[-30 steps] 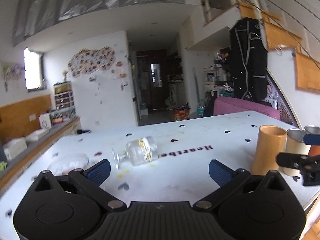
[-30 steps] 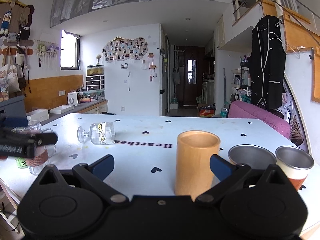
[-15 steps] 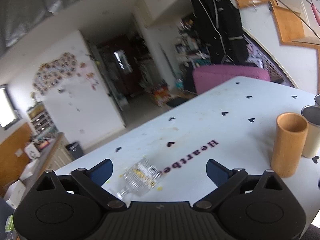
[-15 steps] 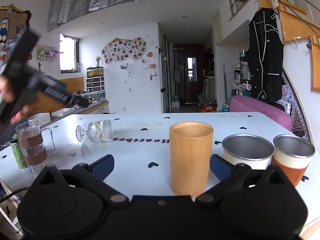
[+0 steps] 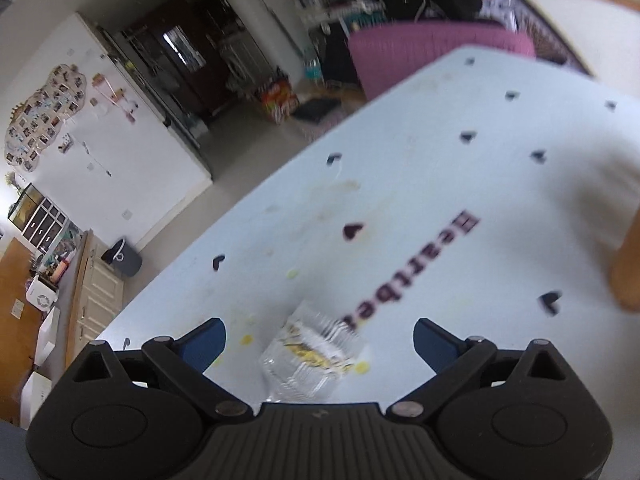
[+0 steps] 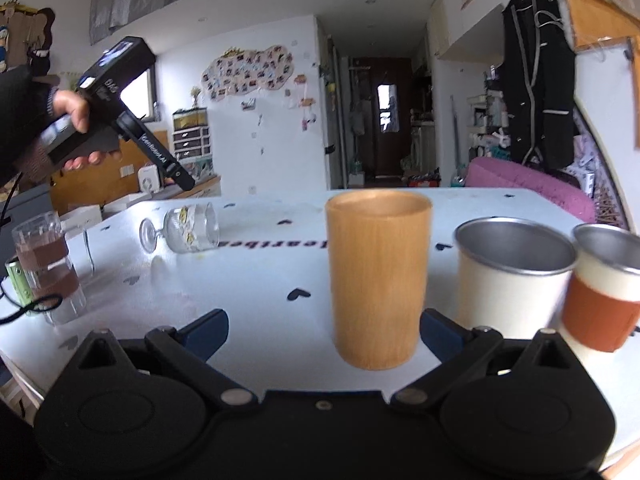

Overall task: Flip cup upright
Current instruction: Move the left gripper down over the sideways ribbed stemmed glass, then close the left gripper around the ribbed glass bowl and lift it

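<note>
Blurred glass cup (image 5: 316,354) on its side, base hidden behind wide-open left tongs (image 5: 319,336); right tongs (image 6: 325,330) wide too.

Each gripper, left (image 5: 319,338) and right (image 6: 324,330), is matte black plastic with a ribbed centre plate, two round discs, triangular cut-outs, silver pivot screws and dark blue pads (image 5: 208,336). From outside, the left one is pistol-shaped, white-lettered, with a small screen. The hand (image 6: 74,120) emerges from a dark knitted sleeve (image 6: 20,112).
</note>
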The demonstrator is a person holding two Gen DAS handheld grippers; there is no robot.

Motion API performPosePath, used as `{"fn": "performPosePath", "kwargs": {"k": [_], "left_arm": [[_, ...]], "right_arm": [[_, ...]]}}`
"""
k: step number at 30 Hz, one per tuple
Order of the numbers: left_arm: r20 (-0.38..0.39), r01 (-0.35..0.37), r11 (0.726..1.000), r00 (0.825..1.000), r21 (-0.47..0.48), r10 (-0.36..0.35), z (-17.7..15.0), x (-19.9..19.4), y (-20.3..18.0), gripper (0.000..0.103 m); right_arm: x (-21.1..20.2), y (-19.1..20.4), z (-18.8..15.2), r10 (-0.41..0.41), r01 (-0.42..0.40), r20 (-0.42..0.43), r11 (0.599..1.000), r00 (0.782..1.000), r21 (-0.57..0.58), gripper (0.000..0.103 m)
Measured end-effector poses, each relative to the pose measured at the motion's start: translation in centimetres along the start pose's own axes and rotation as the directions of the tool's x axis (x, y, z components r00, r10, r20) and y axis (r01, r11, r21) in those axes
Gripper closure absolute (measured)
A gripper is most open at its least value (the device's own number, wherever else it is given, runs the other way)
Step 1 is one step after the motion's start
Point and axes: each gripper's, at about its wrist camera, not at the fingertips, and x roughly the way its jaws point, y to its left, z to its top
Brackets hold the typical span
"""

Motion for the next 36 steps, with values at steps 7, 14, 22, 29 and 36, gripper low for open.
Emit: {"fn": "performPosePath", "kwargs": {"k": [7, 14, 22, 29, 36], "left_arm": [[-0.143, 0.018, 0.997, 0.990, 0.075, -0.007, -0.4, 5.2, 1.4, 0.003], [-0.209, 0.105, 0.986, 0.975, 0.129, -0.076, -1.6, 8.2, 1.8, 0.003], [-0.214, 0.161, 0.980, 0.968, 0.118, -0.133, -2.0, 10.0, 1.6, 0.001], [-0.193, 0.182, 0.957, 0.971, 0.226, -0.139, -2.9, 7.5, -0.5, 0.001], [-0.161, 0.219, 0.897, 0.972, 0.383, -0.169, -3.9, 4.8, -3.8, 0.002]], "right_arm": [[2.5, 0.2, -0.3, 0.038, -0.038, -0.048, 0.999, 0.998, -0.018, 0.000], [3.8, 0.6, -0.4, 0.022, -0.026, -0.067, 0.998, 0.998, -0.058, 0.000], [3.7, 0.6, -0.3, 0.025, -0.030, -0.063, 0.997, 0.998, -0.075, 0.000], [3.4, -0.3, -0.4, 0.016, -0.020, -0.060, 0.999, 0.998, -0.051, 0.000], [3.2, -0.5, -0.6, 0.029, -0.032, -0.065, 0.999, 0.997, -0.043, 0.000]]}}
